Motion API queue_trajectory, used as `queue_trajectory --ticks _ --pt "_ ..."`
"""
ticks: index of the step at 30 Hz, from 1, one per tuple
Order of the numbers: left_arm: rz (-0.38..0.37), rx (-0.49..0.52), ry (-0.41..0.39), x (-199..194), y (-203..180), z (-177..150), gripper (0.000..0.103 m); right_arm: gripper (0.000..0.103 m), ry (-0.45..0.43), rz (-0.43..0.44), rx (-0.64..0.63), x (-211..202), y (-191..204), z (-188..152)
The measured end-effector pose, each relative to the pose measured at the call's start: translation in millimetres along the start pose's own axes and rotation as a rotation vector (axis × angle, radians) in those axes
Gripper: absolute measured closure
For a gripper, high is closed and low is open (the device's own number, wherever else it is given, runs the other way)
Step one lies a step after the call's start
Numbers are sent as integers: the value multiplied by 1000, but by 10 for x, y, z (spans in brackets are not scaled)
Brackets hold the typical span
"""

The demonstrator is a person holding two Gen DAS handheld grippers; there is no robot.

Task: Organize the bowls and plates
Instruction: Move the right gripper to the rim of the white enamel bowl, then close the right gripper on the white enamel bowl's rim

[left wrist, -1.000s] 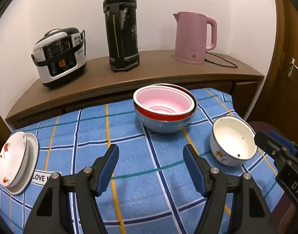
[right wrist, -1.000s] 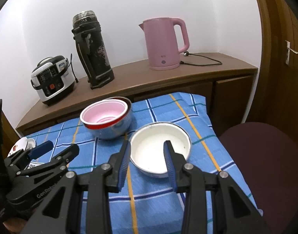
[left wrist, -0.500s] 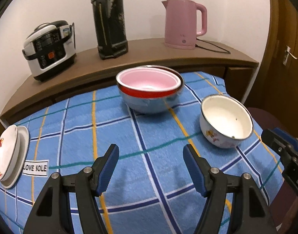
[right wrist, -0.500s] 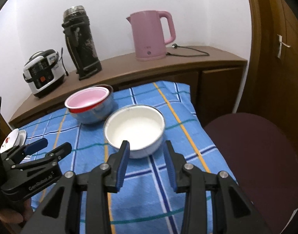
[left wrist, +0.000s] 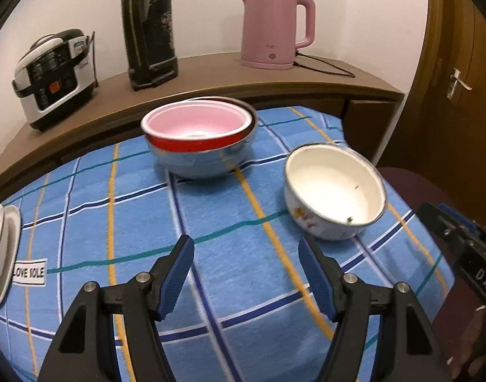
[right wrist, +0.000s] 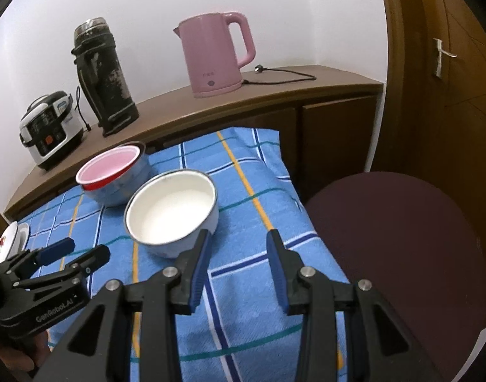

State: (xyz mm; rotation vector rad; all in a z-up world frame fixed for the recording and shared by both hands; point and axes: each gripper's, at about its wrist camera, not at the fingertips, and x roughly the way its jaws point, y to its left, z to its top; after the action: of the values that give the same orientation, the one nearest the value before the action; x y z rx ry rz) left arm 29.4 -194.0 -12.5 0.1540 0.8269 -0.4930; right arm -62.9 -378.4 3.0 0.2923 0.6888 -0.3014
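A white enamel bowl (left wrist: 333,191) with a flower print stands upright on the blue checked tablecloth (left wrist: 141,210). Behind it a pink bowl sits nested in a red one inside a steel bowl (left wrist: 198,133). Two stacked white plates (left wrist: 1,248) lie at the cloth's left edge. My left gripper (left wrist: 245,248) is open over bare cloth, short of both bowls. My right gripper (right wrist: 239,238) is open and holds nothing. The white bowl (right wrist: 173,210) lies just left of it, close to its left finger. The bowl stack (right wrist: 112,175), plates (right wrist: 10,238) and left gripper (right wrist: 71,251) also show there.
On a wooden sideboard (left wrist: 211,73) behind the table stand a rice cooker (left wrist: 53,76), a black flask (left wrist: 149,25) and a pink kettle (left wrist: 275,25) with its cord. A dark round stool (right wrist: 399,248) is right of the table, and a wooden door (right wrist: 443,63) beyond it.
Both views have swung right, so the bowls sit further left in each picture. The white bowl was straight ahead of my right gripper and is now left of it. Jaw gaps are unchanged.
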Motion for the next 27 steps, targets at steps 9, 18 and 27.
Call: queue_trajectory --ticks 9,18,27 --pt "-28 -50 -23 115 -36 281 33 66 -4 15 7 206 34 180" --pt "-18 -48 4 373 -116 354 35 75 17 30 -4 421 129 263" --pt "-20 -62 34 524 -99 369 47 83 47 31 3 575 150 263"
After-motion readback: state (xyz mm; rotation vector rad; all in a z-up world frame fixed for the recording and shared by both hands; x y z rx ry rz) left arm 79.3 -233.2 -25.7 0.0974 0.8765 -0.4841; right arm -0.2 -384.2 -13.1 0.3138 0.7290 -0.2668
